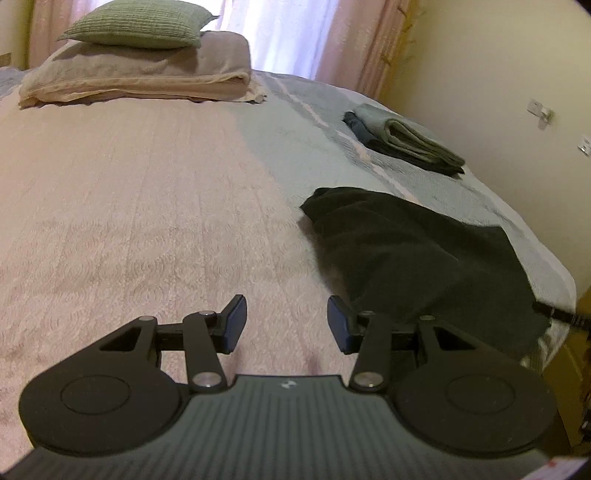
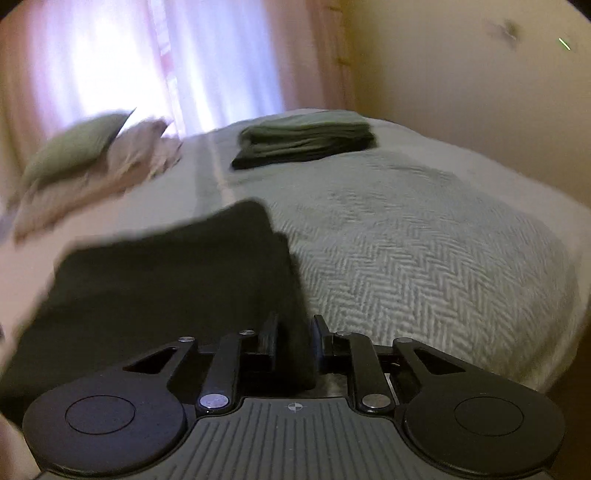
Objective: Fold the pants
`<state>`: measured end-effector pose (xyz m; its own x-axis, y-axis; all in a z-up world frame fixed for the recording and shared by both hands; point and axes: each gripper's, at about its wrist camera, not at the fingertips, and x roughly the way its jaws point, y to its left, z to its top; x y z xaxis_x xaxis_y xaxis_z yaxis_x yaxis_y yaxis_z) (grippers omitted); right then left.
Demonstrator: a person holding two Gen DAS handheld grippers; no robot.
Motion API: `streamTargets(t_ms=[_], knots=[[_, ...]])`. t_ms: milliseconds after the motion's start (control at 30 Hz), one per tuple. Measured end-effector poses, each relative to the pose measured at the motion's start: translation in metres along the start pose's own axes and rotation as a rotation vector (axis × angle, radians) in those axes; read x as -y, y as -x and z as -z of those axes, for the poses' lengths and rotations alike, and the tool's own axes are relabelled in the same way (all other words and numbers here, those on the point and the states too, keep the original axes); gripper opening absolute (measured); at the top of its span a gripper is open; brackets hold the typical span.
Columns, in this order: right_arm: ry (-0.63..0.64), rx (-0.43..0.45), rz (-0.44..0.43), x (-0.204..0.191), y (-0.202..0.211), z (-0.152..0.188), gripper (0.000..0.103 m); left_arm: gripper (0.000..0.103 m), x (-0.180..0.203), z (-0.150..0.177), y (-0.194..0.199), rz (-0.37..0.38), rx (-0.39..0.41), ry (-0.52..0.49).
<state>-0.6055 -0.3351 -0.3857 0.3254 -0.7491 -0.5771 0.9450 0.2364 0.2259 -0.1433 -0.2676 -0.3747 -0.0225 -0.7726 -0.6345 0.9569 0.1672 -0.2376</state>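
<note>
The black pants [image 1: 413, 258] are laid on the bed [image 1: 147, 221], roughly folded, near its front edge, where the pink cover [image 1: 129, 203] meets the grey cover [image 2: 424, 251]. In the left wrist view the left gripper [image 1: 287, 321] is held low over the pink cover, just left of the pants; its fingers [image 1: 234, 321] are spread apart with nothing between them, and only bare cover is seen in the gap. In the right wrist view, which is blurred, the right gripper [image 2: 293, 343] is set at the near right edge of the pants [image 2: 166, 295]; a fold of the black cloth is seen between its fingers [image 2: 269, 339], which are drawn close on it, so the pants are gripped there. Beyond the pants, further up the grey cover, a stack of folded clothes [image 1: 406, 142] is seen, grey-green on top and darker beneath, well apart from the pants. At the head of the bed, far from the pants, a green pillow [image 1: 136, 26] is rested on a folded beige blanket [image 1: 140, 77]. Behind these, pink curtains [image 1: 354, 44] are hung before a bright window, and a cream wall [image 1: 498, 74] is seen on the far side of the pants from the pink cover.
</note>
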Motion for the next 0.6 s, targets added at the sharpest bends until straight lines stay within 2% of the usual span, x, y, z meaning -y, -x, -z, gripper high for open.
streamTargets(t_ms=[67, 133, 200, 300, 400, 500, 567, 600], knots=[[0.0, 0.017, 0.044, -0.008, 0.01, -0.007, 0.016, 0.043, -0.006, -0.001, -0.004, 0.019, -0.014, -0.02], [-0.012, 0.038, 0.077, -0.017, 0.019, -0.006, 0.023, 0.043, -0.013, -0.006, -0.013, 0.051, -0.031, -0.042], [-0.072, 0.03, 0.121, -0.02, 0.018, -0.003, 0.039, 0.043, -0.021, -0.014, -0.028, 0.094, -0.054, -0.057], [-0.174, -0.016, 0.193, -0.03, 0.005, -0.003, 0.05, 0.041, -0.03, -0.034, -0.051, 0.157, -0.098, -0.096], [-0.189, -0.14, 0.253, -0.046, -0.008, -0.03, 0.051, 0.036, -0.035, -0.063, -0.065, 0.165, -0.19, -0.149], [-0.195, -0.209, 0.326, -0.068, 0.005, -0.055, 0.051, 0.034, -0.029, -0.098, -0.066, 0.12, -0.282, -0.237], [-0.259, -0.242, 0.368, -0.083, 0.017, -0.067, 0.051, 0.034, -0.018, -0.123, -0.058, 0.13, -0.322, -0.299], [-0.301, -0.253, 0.363, -0.089, 0.029, -0.066, 0.051, 0.034, -0.011, -0.135, -0.055, 0.136, -0.339, -0.337]])
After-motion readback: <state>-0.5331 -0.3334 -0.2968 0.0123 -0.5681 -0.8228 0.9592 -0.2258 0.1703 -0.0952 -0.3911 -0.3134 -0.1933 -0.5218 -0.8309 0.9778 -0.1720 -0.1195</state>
